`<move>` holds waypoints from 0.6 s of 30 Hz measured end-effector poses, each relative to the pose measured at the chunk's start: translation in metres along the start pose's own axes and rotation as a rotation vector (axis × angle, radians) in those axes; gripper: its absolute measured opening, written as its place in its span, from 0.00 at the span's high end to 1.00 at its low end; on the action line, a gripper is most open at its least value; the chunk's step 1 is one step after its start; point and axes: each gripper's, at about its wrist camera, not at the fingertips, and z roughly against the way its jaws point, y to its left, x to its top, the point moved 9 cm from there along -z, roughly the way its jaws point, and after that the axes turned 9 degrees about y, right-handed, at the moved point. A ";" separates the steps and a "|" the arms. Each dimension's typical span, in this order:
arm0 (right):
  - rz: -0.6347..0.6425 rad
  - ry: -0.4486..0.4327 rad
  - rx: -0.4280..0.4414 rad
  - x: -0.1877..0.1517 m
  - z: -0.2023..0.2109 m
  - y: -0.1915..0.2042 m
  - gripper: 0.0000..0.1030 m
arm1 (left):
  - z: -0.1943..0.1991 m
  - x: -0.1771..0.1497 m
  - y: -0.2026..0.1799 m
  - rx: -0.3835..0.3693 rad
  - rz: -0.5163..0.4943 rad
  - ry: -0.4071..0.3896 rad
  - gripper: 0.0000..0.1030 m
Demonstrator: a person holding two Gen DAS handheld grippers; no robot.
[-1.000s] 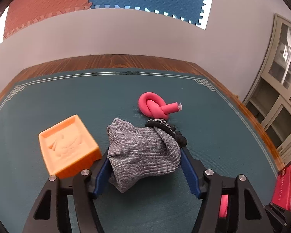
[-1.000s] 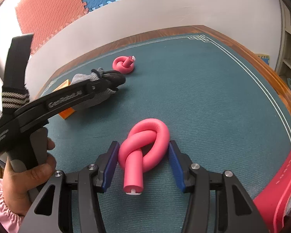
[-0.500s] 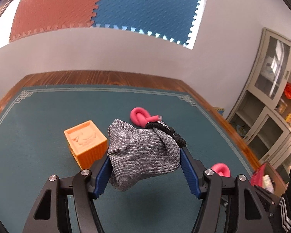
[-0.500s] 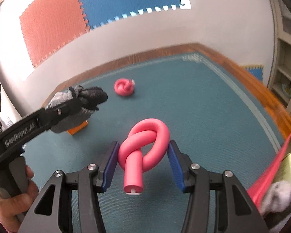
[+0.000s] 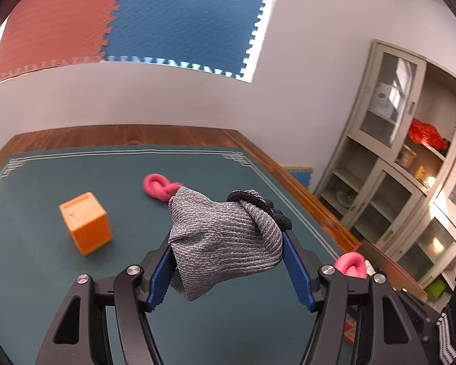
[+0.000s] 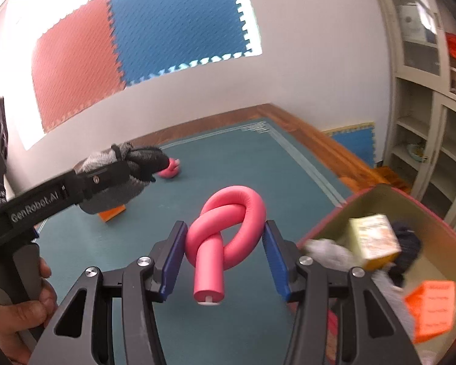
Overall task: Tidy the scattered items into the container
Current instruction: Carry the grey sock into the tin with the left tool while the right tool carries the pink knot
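I have both hands loaded. My right gripper has its fingers closed on the pink knotted foam tube, which sits squarely between the blue pads with its cut end pointing back at the camera. My left gripper has its fingers clamped on the grey knitted bundle, lifted above the green desk.

The container, a red-rimmed box, lies low and to the right in the right wrist view, already holding a small printed carton, dark and pale fabric, and an orange card.

To do this step well, I judge I should bring the right gripper fully over the box interior before letting go, low enough that the springy tube does not bounce off the rim, then follow with the bundle, keeping the 2 tools from crossing.

An orange block and a second pink knot remain on the desk.

The left tool's side reads "GenRobot.AI". The orange card carries lines of print too blurred to read.
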 end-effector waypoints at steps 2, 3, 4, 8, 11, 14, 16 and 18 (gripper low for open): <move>-0.022 -0.026 -0.018 0.000 0.016 -0.016 0.47 | -0.001 -0.002 -0.015 -0.022 -0.013 0.004 0.34; -0.032 -0.039 -0.028 0.000 0.024 -0.024 0.47 | -0.002 -0.003 -0.022 -0.032 -0.021 0.006 0.34; -0.039 -0.051 -0.041 0.001 0.032 -0.032 0.47 | -0.003 -0.003 -0.029 -0.042 -0.030 0.009 0.34; -0.066 -0.091 -0.099 -0.001 0.060 -0.066 0.47 | -0.005 -0.007 -0.058 -0.083 -0.067 0.022 0.34; -0.089 -0.100 -0.145 -0.006 0.077 -0.092 0.47 | -0.007 -0.011 -0.081 -0.115 -0.095 0.031 0.34; -0.120 -0.100 -0.200 -0.012 0.090 -0.121 0.47 | -0.008 -0.015 -0.102 -0.146 -0.122 0.040 0.34; -0.143 -0.101 -0.234 -0.015 0.097 -0.138 0.47 | -0.009 -0.021 -0.118 -0.166 -0.142 0.050 0.34; -0.167 -0.101 -0.257 -0.019 0.103 -0.153 0.47 | -0.012 -0.025 -0.133 -0.185 -0.160 0.064 0.34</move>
